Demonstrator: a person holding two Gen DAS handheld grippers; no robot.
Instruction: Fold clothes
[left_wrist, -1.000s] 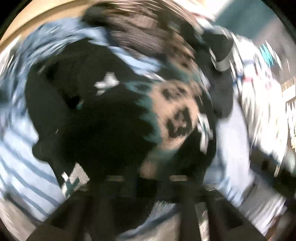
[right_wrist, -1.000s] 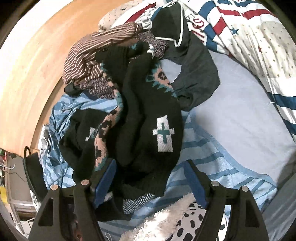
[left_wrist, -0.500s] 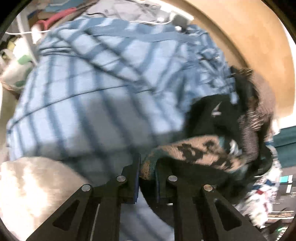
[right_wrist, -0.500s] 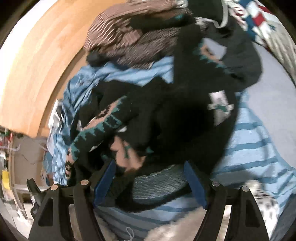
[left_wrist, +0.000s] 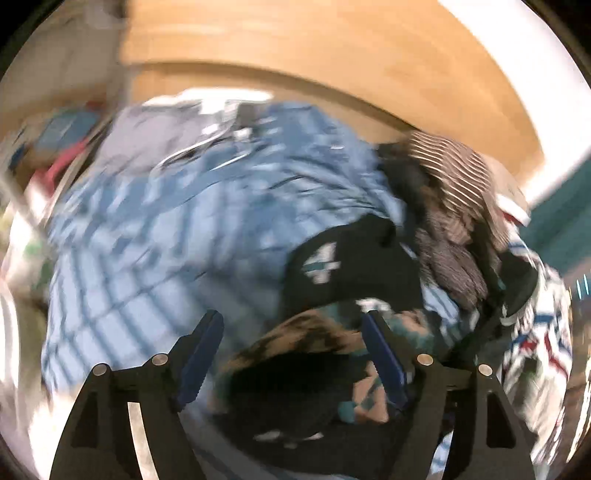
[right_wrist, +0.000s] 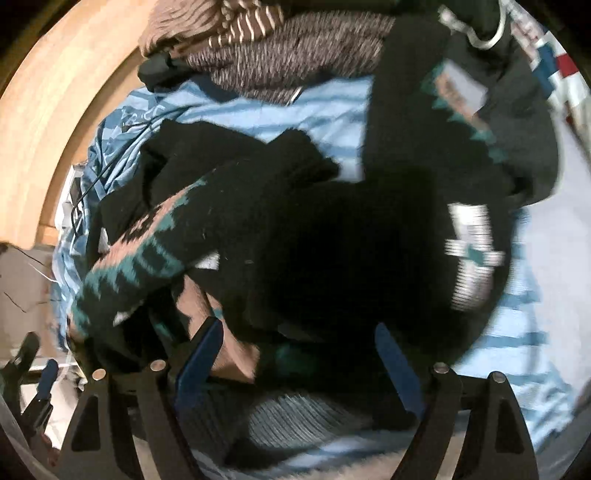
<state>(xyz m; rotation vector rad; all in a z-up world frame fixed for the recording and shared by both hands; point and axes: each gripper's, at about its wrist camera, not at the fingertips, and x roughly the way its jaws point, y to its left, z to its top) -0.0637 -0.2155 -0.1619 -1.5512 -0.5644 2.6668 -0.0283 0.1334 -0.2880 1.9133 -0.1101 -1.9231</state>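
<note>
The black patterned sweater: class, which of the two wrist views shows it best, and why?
The right wrist view. There the black patterned sweater fills the frame fairly sharply, its pink-and-teal band and white cross patch visible between the open right gripper. The left wrist view is motion-blurred and shows only part of it beyond the open left gripper.

Black sweater (right_wrist: 303, 236) matt knit, striped sheet (left_wrist: 155, 236) prob. smooth cotton, headboard (left_wrist: 332, 59) satin wood, fingers (right_wrist: 201, 356) matt plastic.

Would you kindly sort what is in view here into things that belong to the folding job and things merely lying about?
Belonging to the job:
black patterned sweater
brown striped garment
left gripper
right gripper

Lying about:
blue striped sheet
wooden headboard
star-patterned bedding
</note>
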